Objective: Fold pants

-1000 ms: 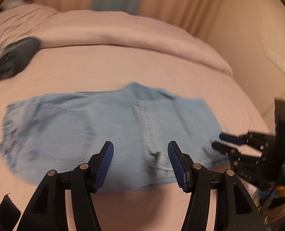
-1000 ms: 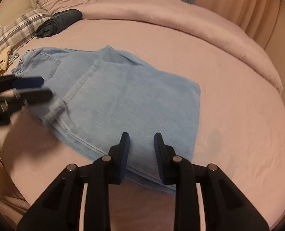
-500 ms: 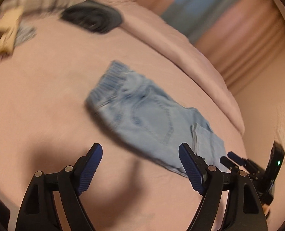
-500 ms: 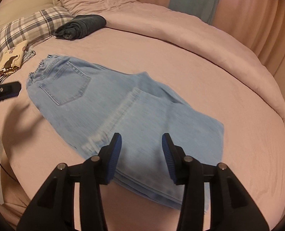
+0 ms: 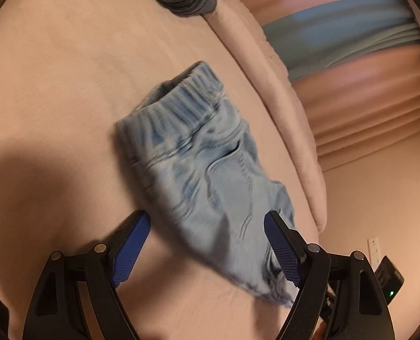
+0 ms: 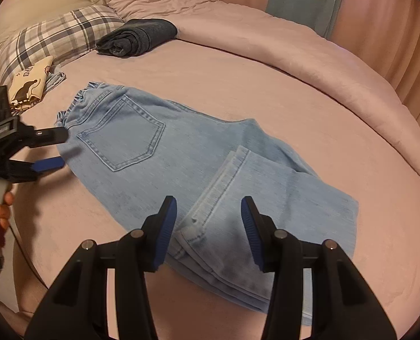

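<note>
Light blue jeans point(image 6: 198, 170) lie partly folded on the pink bed point(image 6: 266, 90), legs doubled back, the back pocket up and the elastic waistband at the far left. My right gripper point(image 6: 208, 226) is open and empty above the folded leg hems. My left gripper point(image 5: 207, 250) is open and empty over the side edge of the jeans point(image 5: 210, 175) near the waist; it also shows in the right wrist view point(image 6: 51, 148) beside the waistband. The waistband point(image 5: 181, 104) points away from it.
A folded dark garment point(image 6: 137, 36) lies near a plaid pillow point(image 6: 54, 39) at the head of the bed. A printed cloth point(image 6: 30, 85) lies at the left. A pink duvet point(image 6: 309, 56) is bunched along the far side. Curtains hang behind.
Both grippers have opened wider and pulled back from the jeans. The left gripper has swung round toward the waistband end. The right has risen above the hems.
</note>
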Tool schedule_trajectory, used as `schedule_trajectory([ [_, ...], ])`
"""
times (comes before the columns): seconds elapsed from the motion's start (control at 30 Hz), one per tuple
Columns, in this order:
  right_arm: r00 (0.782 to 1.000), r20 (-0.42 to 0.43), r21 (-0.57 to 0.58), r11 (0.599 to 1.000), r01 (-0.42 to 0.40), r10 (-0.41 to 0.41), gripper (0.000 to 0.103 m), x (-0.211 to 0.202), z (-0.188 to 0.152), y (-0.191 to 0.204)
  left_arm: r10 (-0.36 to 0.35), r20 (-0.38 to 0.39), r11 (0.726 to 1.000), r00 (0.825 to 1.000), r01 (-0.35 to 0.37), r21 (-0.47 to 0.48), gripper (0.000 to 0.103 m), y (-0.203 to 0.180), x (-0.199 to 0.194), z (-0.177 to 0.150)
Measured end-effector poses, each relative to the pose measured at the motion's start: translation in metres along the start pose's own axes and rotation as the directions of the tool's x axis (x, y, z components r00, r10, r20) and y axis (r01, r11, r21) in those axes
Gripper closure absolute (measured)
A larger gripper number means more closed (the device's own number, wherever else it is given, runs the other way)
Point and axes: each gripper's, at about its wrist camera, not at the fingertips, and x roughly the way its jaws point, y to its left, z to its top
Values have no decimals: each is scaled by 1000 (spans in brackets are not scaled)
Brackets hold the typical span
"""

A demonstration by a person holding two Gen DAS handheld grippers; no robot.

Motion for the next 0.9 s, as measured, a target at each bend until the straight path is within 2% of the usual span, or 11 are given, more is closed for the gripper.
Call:
schedule_trajectory([
  [0.07,1000,-1,2,1000,-3,3,56,2,2,1,4,0,1000,1000,-4,-15,21,-1,6,5],
  [0.13,1000,-3,4,1000,-2,2,56,2,2,-1,3,-2,1000,1000,-3,-21,15,-4,11,9],
  [0.3,1000,-11,18,1000,-8,8,56,7,3,-4,39,3,999,999,-39,-3,17,-13,22,13],
  [0.37,1000,-15,26,1000,-12,12,56,9,3,-6,73,6,997,997,-73,9,37,-15,23,14],
  [0.43,1000,-21,33,999,-17,18,56,12,2,-7,133,-1,991,991,-133,8,72,-12,23,15],
  [0.53,999,-26,36,999,-18,19,56,14,0,-7,125,-3,992,992,-125,-7,78,-8,20,15],
  [0.63,999,-32,46,999,-24,26,57,18,-2,-9,151,32,986,988,-153,68,84,-24,16,11],
  [0.73,999,-37,57,998,-23,25,57,21,-5,-12,161,74,973,984,-171,155,84,-48,9,9],
  [0.9,999,-48,79,997,-19,23,58,25,-11,-20,166,142,921,976,-204,330,85,-96,-1,-2],
])
